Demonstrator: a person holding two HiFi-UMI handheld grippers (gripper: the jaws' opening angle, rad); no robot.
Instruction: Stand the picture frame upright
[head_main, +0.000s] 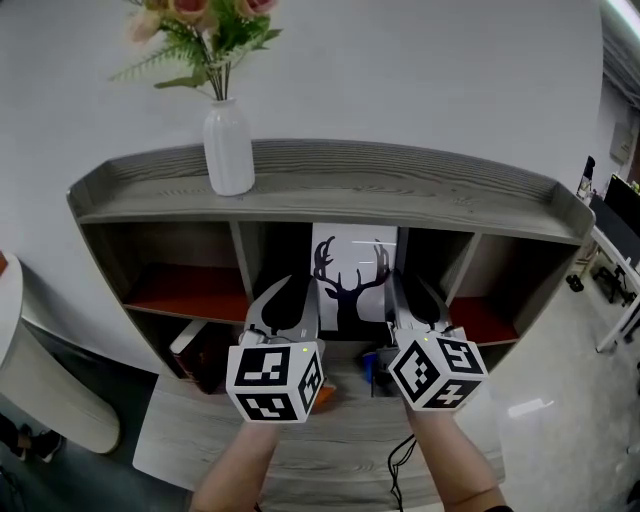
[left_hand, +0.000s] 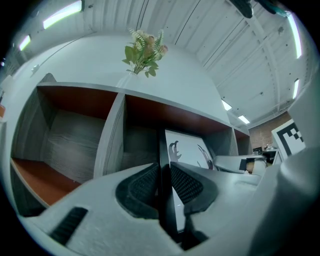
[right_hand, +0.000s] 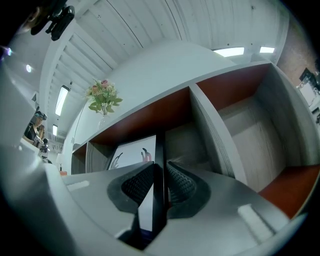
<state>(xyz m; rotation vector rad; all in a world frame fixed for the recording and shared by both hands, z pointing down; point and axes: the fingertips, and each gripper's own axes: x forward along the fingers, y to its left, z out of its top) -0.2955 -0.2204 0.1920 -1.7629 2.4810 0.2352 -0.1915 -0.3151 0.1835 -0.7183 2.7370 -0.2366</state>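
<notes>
The left arm (head_main: 238, 462) and right arm (head_main: 452, 462) reach out side by side. The left claw (head_main: 293, 300) and right claw (head_main: 412, 298) each pinch a side edge of the picture frame (head_main: 352, 262).

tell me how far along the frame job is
Done: the frame looks upright in the middle bay of the shelf. In hand: the left claw and right claw each clamp one side edge. Left: seat it so it stands alone, then let go; its base is hidden, so whether it rests on the shelf can't be told.
</notes>
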